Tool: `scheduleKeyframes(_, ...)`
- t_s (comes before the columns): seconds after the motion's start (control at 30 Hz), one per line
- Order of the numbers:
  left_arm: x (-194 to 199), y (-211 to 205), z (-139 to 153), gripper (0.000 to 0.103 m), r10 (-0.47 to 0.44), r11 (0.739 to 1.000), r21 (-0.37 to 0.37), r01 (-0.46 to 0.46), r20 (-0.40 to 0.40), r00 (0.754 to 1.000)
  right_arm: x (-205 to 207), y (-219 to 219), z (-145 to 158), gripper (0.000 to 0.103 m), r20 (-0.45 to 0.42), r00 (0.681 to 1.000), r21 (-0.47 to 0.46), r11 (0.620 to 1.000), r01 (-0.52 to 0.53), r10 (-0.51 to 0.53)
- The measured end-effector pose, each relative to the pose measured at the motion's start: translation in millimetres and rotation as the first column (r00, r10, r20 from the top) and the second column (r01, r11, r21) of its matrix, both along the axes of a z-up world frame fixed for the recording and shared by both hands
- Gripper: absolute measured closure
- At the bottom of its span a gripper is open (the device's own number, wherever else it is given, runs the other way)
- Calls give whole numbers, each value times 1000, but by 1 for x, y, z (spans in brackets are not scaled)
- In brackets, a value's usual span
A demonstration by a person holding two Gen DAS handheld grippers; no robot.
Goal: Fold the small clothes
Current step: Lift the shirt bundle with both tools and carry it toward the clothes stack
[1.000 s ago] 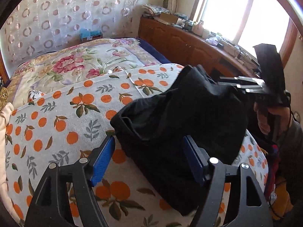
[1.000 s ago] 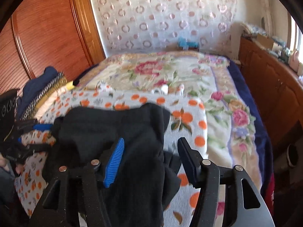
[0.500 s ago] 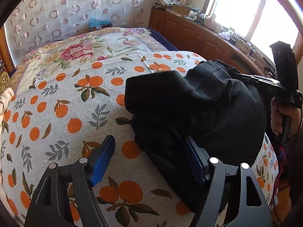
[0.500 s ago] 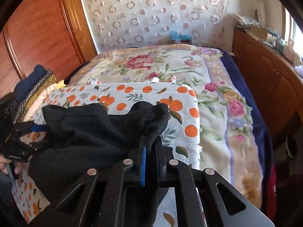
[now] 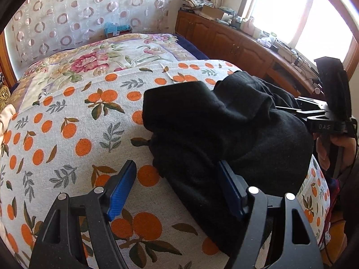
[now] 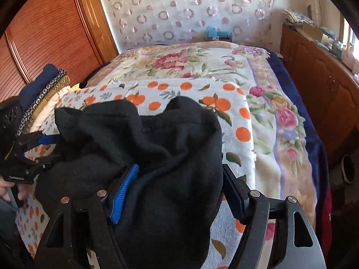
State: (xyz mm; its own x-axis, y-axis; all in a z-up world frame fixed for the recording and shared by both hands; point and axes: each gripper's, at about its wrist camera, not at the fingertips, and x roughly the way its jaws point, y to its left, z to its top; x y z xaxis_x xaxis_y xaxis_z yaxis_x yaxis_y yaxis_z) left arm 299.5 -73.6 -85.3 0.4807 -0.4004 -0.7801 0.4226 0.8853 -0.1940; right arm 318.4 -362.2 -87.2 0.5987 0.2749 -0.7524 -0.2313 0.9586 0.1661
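Black garment rumpled on orange-print cloth, left claw wide, right claw wide

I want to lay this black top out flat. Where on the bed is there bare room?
Bare orange-print cover lies left of the black garment, up to the floral blanket, also bare. Crowded: the folded pile at the left edge.

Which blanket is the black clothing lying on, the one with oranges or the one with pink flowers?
The black garment lies on the orange-print blanket. The pink-flowered blanket sits farther back, with nothing black on it.
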Motion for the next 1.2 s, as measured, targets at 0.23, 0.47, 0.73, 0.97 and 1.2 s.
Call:
scheduleKeyframes(0.23, -1, -1, -1, 36, -10, 999, -35, 10, -2, 1000, 0, 6, -7, 25, 13, 1000, 18, 1000, 13, -13)
scheduleKeyframes(0.47, -4, 0, 2, 86, -49, 991, -123, 44, -37, 998, -3, 10, 1, 68, -6, 998, 64, 996, -54, 55)
scheduleKeyframes(0.73, -36, 28, 50, 90, -49, 975, -213, 64, 72, 996, -20, 22, 48, 78, 137, 988, 33, 996, -82, 77)
scheduleKeyframes(0.97, -69, 110, 110, 91, 80, 963, -267, -19, 220, 972, -14, 84, 115, 78, 279, 937, -1, 976, -217, 209)
scheduleKeyframes(1.2, -90, 228, 151, 91, 291, 940, -269, -209, 312, 904, 36, 201, 172, 78, 380, 844, -29, 917, -398, 378)
